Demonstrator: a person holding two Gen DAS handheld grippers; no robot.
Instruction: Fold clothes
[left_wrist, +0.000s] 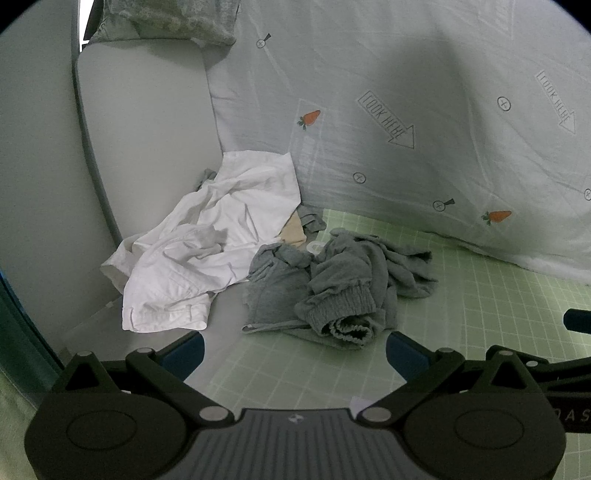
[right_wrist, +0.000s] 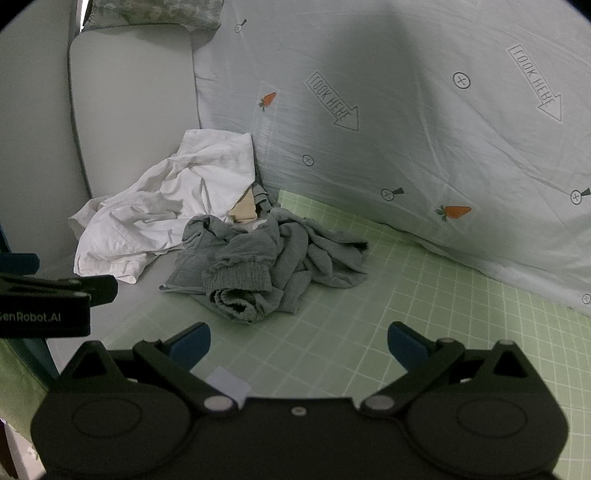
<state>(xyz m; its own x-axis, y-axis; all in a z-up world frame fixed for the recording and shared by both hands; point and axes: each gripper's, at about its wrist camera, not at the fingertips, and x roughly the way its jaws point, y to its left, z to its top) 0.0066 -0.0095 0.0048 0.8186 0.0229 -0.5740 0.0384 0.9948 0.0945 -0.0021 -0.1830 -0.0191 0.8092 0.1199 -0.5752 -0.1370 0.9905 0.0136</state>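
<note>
Both tongs (left_wrist: 295, 349) (right_wrist: 298, 341) gape; only the right view reads the left's "GenRobot.AI" label (right_wrist: 31, 316).

The crumpled garment (left_wrist: 332, 280) in front was plain grey, the one (left_wrist: 207, 240) beside it white, with a beige scrap (left_wrist: 293, 232) between them. The sheet (left_wrist: 461, 332) was pale green with a white grid. The duvet (left_wrist: 406, 110) showed pale blue-grey (orange carrots, outlined arrows). Both grippers' pads (right_wrist: 190, 345) were blue on black.
</note>
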